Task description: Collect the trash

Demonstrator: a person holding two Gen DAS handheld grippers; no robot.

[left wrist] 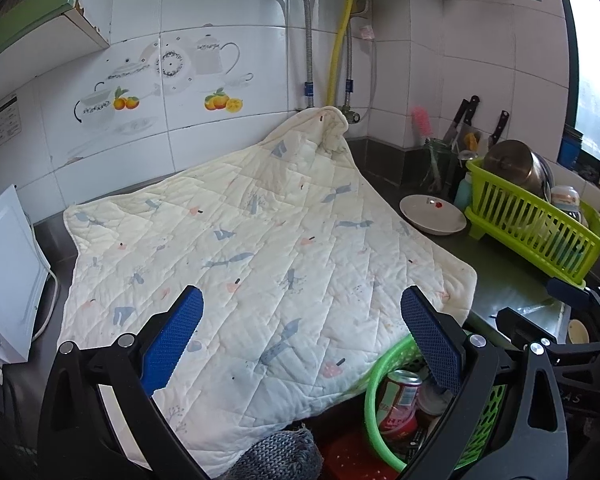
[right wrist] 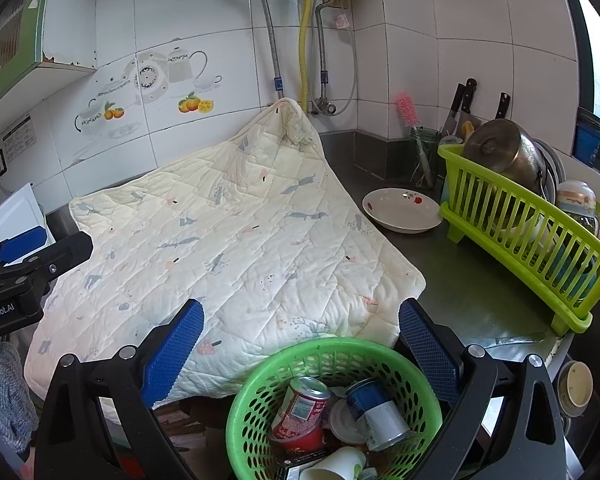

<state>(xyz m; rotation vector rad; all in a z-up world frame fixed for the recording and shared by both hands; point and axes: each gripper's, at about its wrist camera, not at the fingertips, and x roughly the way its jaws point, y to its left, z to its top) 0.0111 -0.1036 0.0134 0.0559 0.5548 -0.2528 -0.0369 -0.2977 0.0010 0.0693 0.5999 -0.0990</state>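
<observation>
Steel counter [right wrist: 472, 280], one green basket [right wrist: 260, 388], two cans [right wrist: 300, 404], two open tongs [right wrist: 300, 344]

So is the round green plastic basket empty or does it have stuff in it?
Not empty. The round green plastic basket holds a red can, a blue-and-white can and a white paper cup.

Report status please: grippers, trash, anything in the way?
Both grippers open, left and right, holding nothing. Cans and cups already in green basket. No trash seen on quilted mat. Nothing in the way.
</observation>
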